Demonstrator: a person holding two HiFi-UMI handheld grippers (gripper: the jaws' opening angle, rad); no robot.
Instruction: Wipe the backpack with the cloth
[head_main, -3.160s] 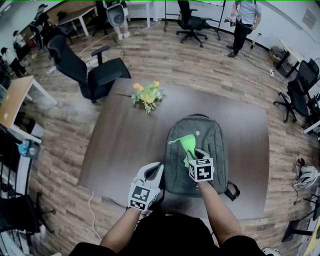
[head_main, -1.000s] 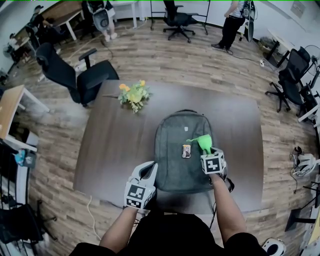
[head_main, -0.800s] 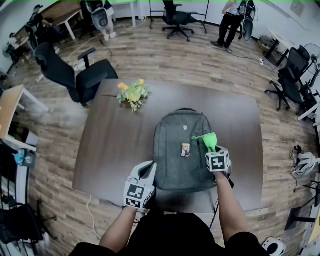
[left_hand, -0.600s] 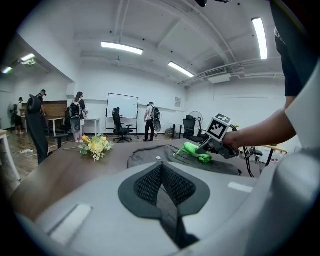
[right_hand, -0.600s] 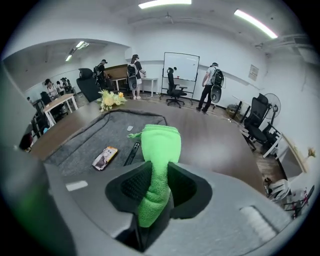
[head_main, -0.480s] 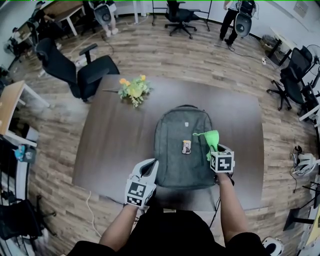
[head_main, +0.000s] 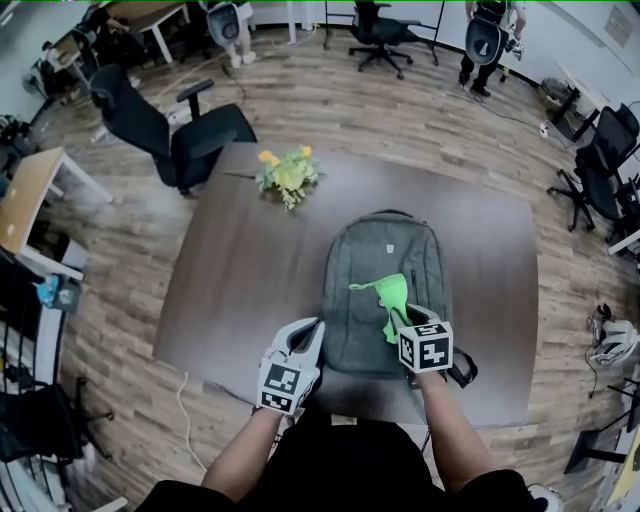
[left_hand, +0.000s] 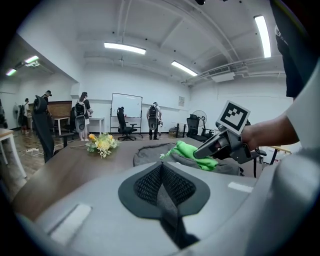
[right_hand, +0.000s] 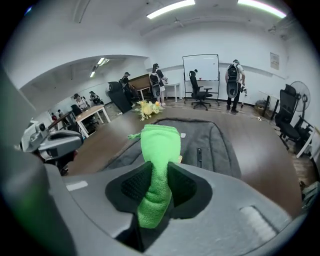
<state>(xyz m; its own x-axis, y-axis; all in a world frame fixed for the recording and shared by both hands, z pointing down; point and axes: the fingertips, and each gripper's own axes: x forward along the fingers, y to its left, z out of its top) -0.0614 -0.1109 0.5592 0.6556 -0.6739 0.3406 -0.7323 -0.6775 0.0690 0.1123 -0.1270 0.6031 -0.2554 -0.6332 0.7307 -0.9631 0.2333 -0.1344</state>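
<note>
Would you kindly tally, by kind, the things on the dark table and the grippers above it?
Backpack: 1
Green cloth: 1
Flower bunch: 1
Grippers: 2 (left gripper, right gripper)
Total: 5

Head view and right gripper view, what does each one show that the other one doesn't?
Only the head view shows the person's forearms and the whole table from above. Only the right gripper view shows the whiteboard, the ceiling lights, and the right gripper with its jaws shut on the cloth. Both show the green cloth, the grey backpack, the flowers and the left gripper.
</note>
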